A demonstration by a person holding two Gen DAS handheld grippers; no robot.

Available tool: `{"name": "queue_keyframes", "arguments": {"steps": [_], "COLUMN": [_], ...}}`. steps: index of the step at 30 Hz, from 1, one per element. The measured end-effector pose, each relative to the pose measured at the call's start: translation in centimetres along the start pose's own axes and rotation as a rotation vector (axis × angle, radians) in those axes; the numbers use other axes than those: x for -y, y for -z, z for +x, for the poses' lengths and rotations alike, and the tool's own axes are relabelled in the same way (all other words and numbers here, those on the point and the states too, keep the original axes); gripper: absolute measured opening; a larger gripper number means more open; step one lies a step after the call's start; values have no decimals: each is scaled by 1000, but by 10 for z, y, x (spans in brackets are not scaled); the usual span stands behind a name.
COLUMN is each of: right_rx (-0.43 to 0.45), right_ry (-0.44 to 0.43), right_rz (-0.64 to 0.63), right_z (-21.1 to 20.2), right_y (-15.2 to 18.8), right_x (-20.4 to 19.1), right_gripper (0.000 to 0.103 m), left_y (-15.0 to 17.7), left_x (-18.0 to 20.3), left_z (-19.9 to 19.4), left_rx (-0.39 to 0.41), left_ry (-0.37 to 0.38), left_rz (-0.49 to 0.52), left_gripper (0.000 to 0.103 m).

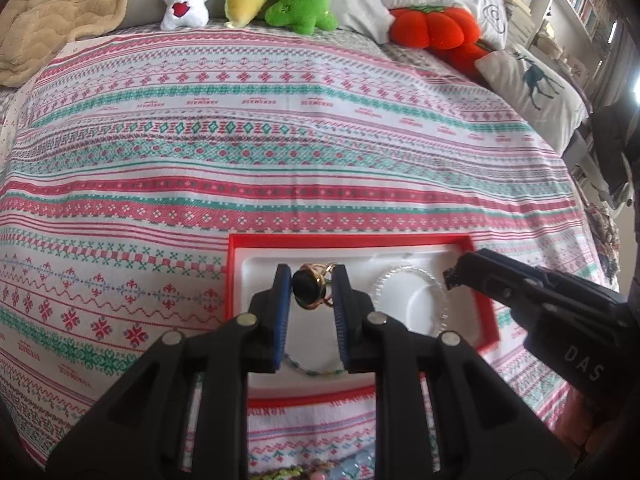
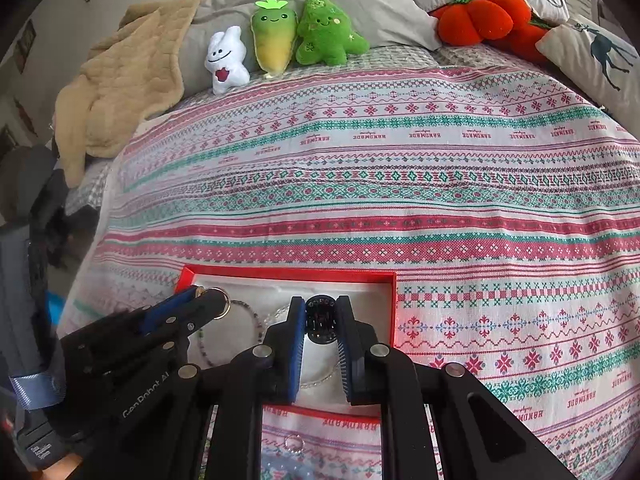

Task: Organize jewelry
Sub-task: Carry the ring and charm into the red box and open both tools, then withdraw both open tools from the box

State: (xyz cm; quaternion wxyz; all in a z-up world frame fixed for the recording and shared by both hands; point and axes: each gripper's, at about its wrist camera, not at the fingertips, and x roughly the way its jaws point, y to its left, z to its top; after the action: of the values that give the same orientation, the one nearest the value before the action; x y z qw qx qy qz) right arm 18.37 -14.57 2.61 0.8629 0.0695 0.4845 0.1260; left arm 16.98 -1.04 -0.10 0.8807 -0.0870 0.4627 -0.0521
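Hovering over a red tray (image 1: 482,304) on the bed (image 1: 280,140), both claws carry jewelry. Left claw (image 1: 310,286) is clamped on a gold ring (image 1: 306,290) with a black stone. Right claw (image 2: 322,318) is clamped on a dark beaded piece (image 2: 320,320). A clear bracelet (image 1: 412,276) lies in the tray between them, below the tips.
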Motion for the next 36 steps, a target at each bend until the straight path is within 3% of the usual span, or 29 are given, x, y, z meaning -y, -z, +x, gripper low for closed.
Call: {"name": "queue_keyframes", "arguments": {"steps": [13, 27, 30, 31, 32, 36], "right_rx": [-22, 8, 14, 18, 26, 34], "right_ry": [26, 14, 13, 14, 19, 26], "right_rz": [3, -30, -38, -40, -41, -57], "right_z": [11, -21, -27, -30, -33, -44], "right_y": [1, -1, 1, 2, 3, 8], "right_x": [7, 4, 2, 1, 1, -2], "right_gripper": [18, 23, 40, 56, 64, 64], "left_y": [-1, -5, -4, -4, -3, 0], "left_x": [2, 7, 7, 7, 7, 7], "left_z": [7, -24, -32, -33, -35, -43], "left_rx": [-3, 44, 46, 46, 45, 42], "left_ry": [-6, 16, 19, 18, 14, -7], "left_rz": [-1, 10, 8, 9, 11, 23], "left_gripper": [22, 52, 59, 61, 64, 73]}}
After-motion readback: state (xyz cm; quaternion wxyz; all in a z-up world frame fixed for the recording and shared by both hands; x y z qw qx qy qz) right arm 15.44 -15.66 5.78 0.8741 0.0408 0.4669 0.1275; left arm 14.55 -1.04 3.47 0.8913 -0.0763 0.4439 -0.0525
